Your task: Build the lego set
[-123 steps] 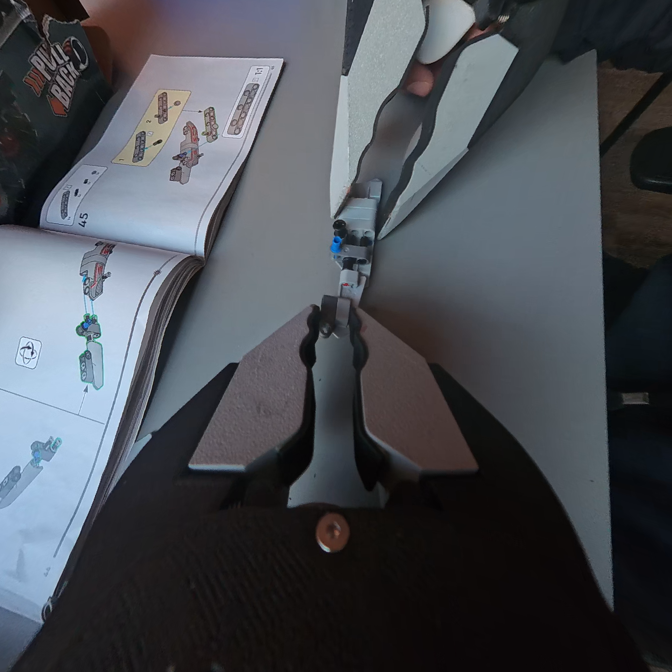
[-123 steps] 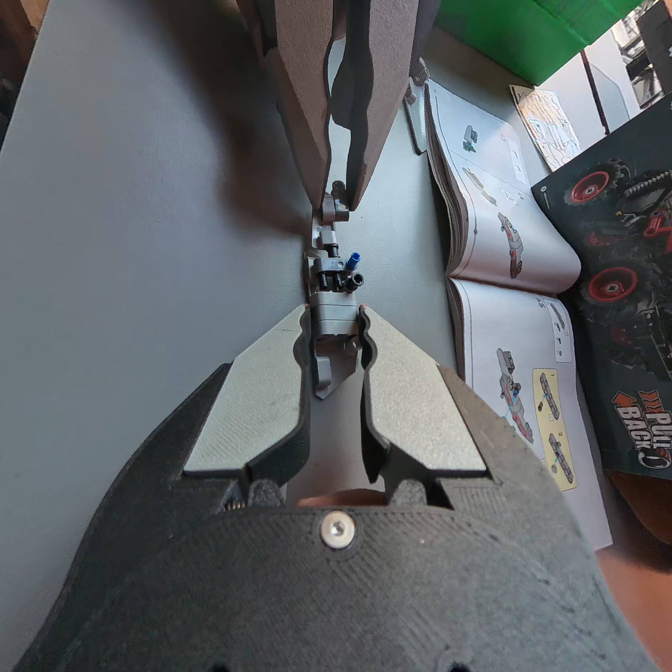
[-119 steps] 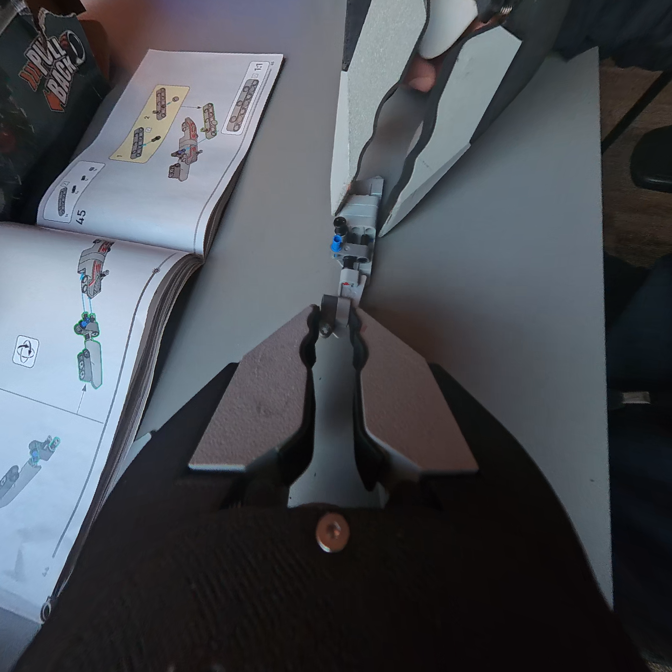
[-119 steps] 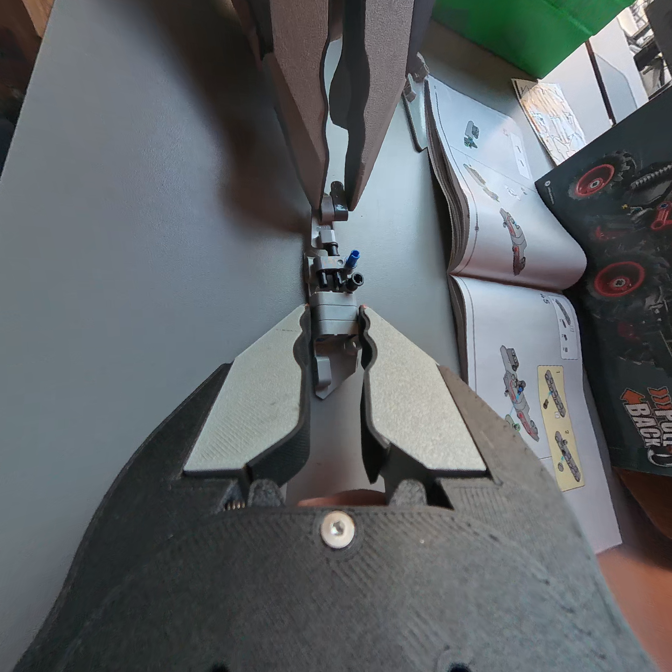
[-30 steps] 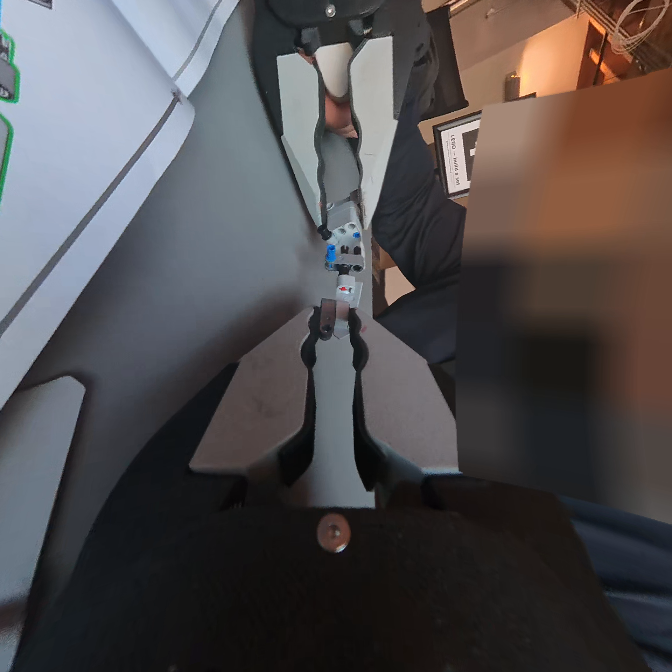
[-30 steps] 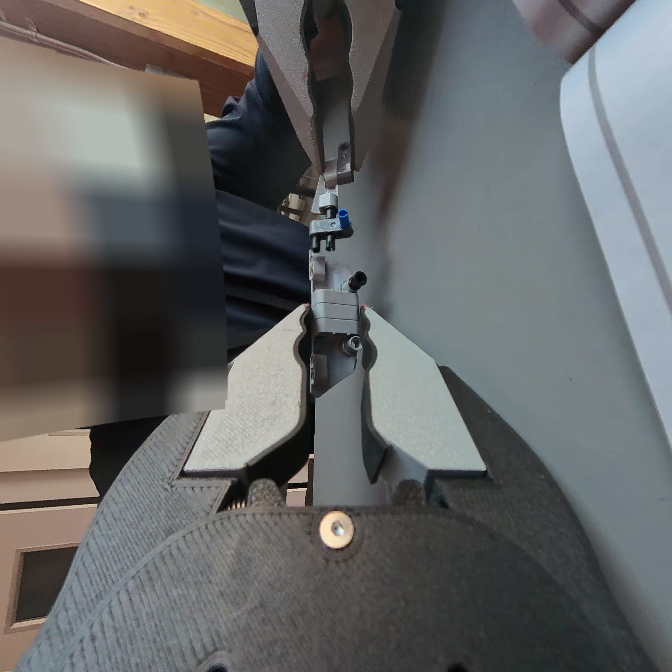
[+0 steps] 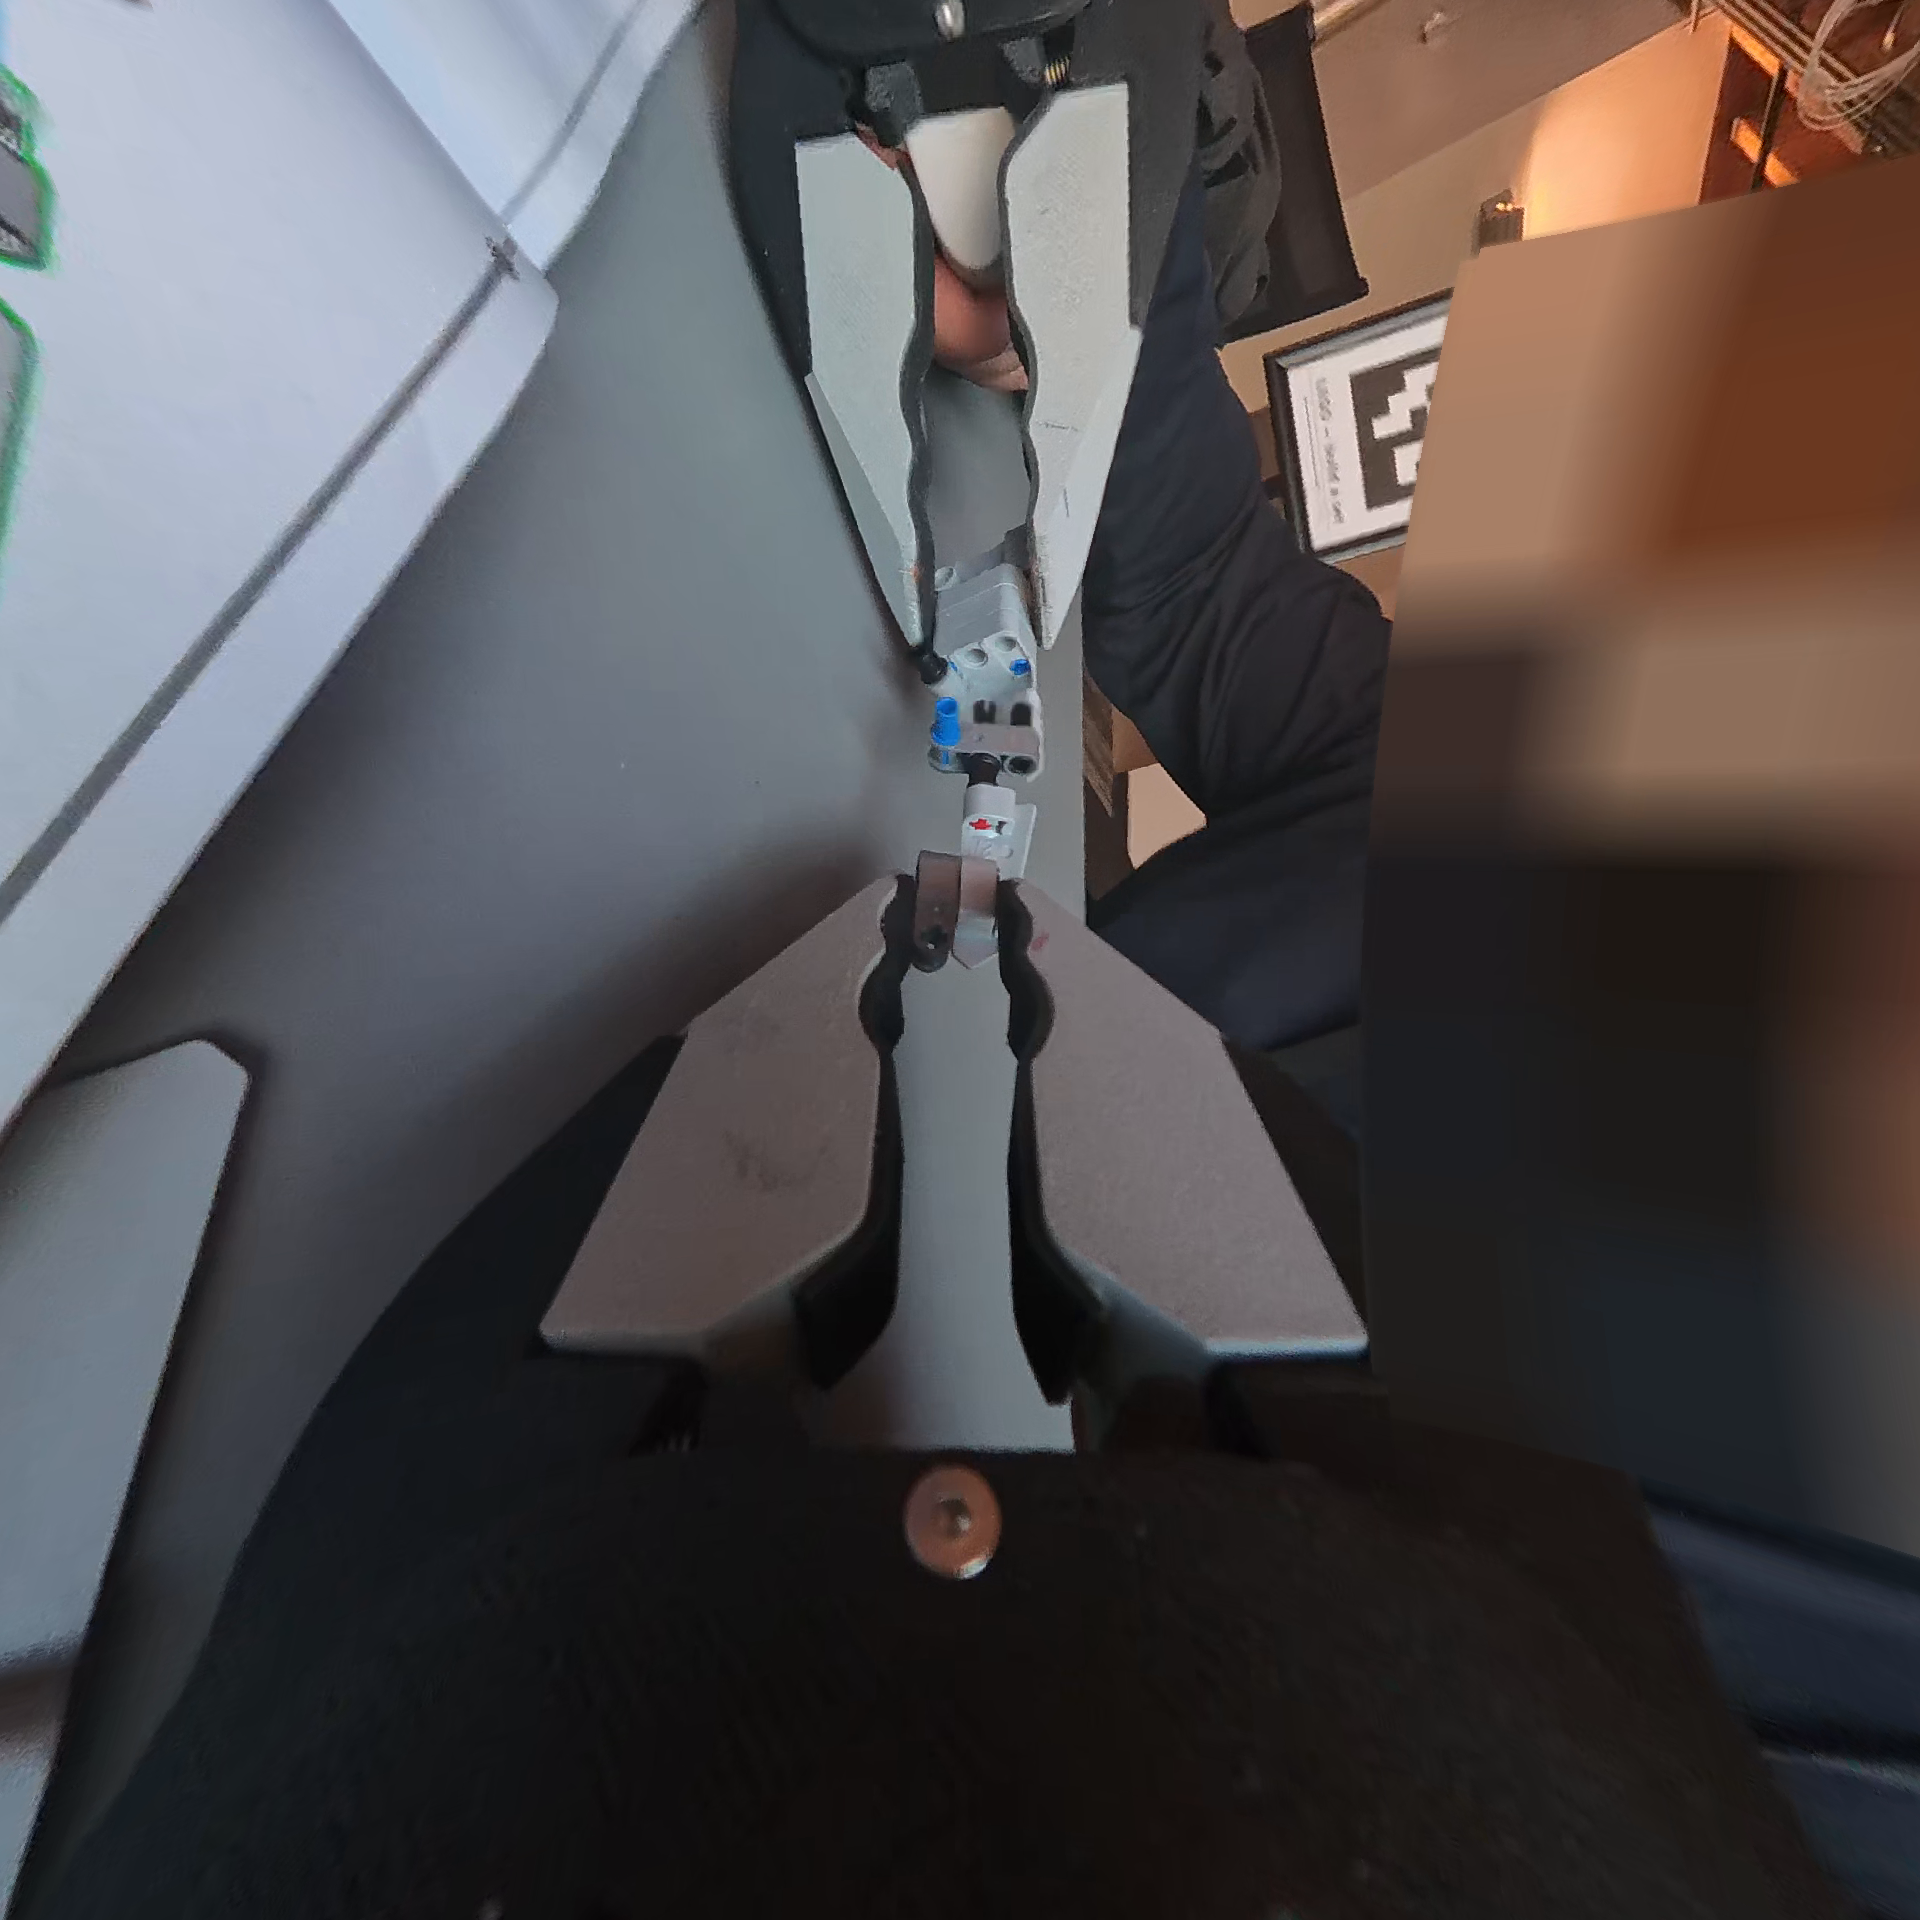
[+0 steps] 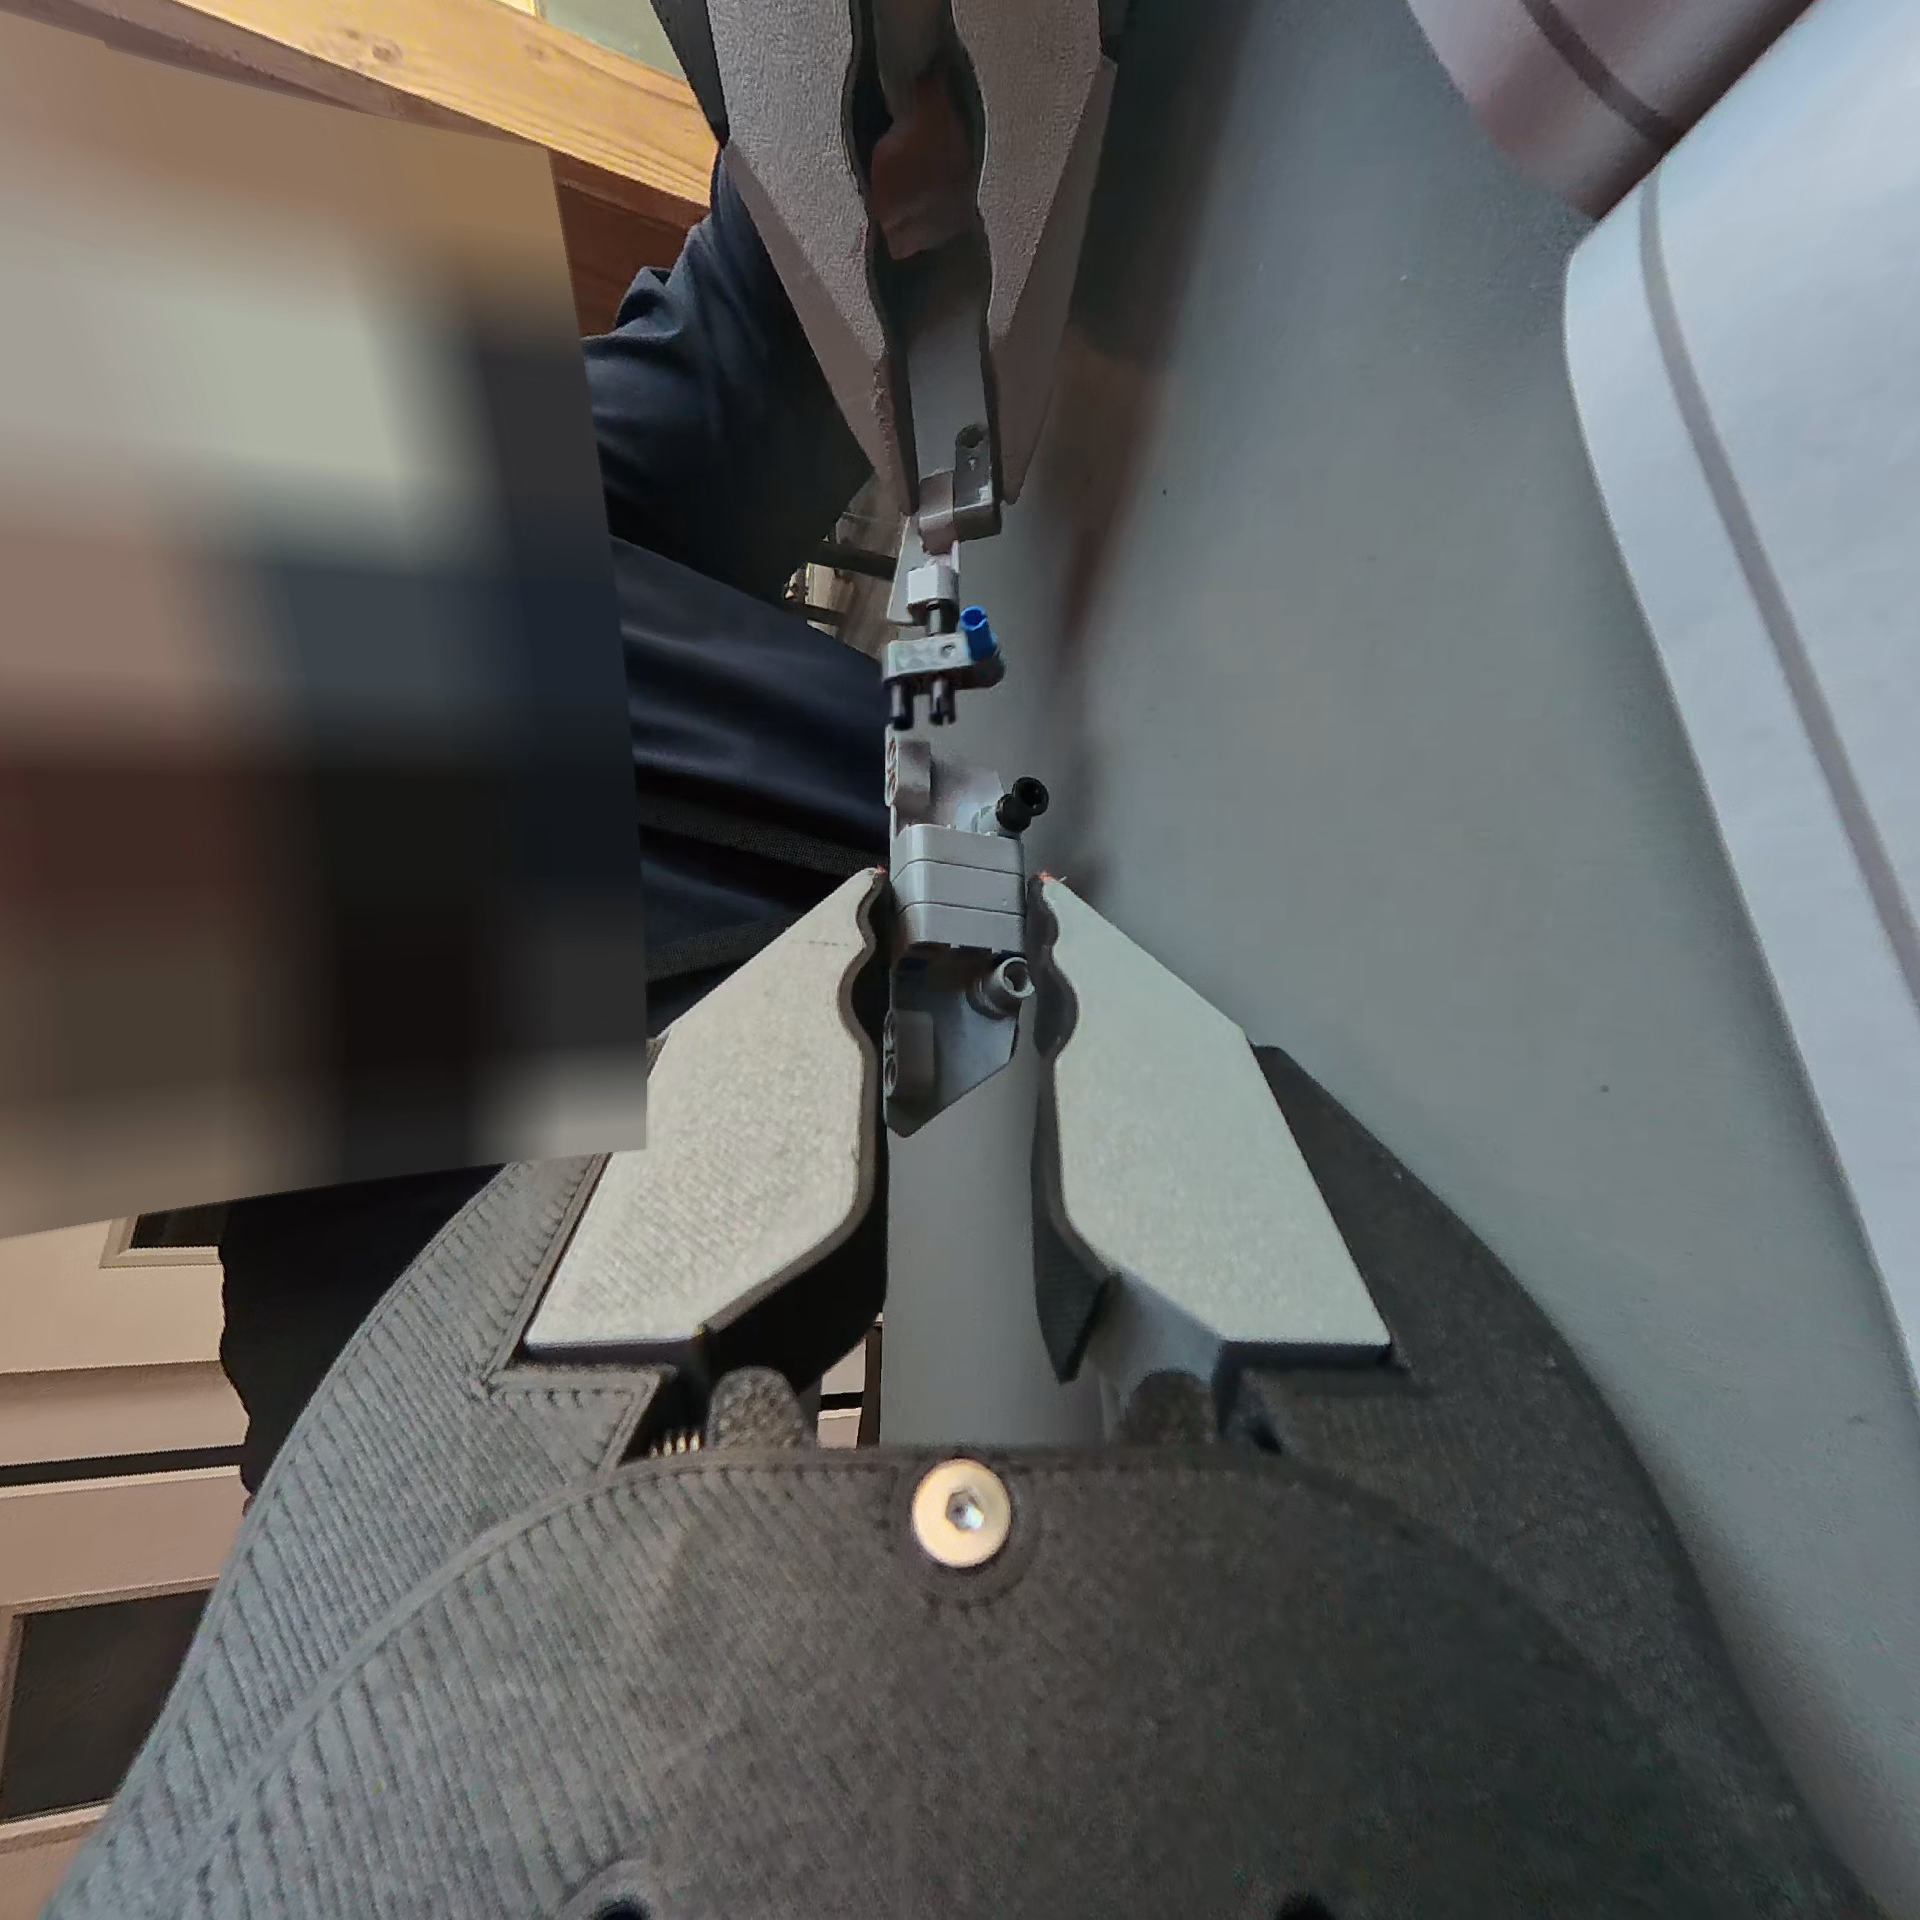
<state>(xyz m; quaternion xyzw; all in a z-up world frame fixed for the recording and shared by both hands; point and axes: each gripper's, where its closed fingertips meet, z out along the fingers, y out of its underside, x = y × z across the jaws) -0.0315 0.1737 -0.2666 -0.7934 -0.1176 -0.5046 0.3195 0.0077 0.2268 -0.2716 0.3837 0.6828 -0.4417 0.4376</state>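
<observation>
Beyond the fingertips in the left wrist view, an open instruction booklet lies far left on the grey table; the left gripper pinches the grey lego assembly at its near end. Opposite, in the right wrist view, the right gripper clamps the assembly's blocky end, pointing at the left gripper.
</observation>
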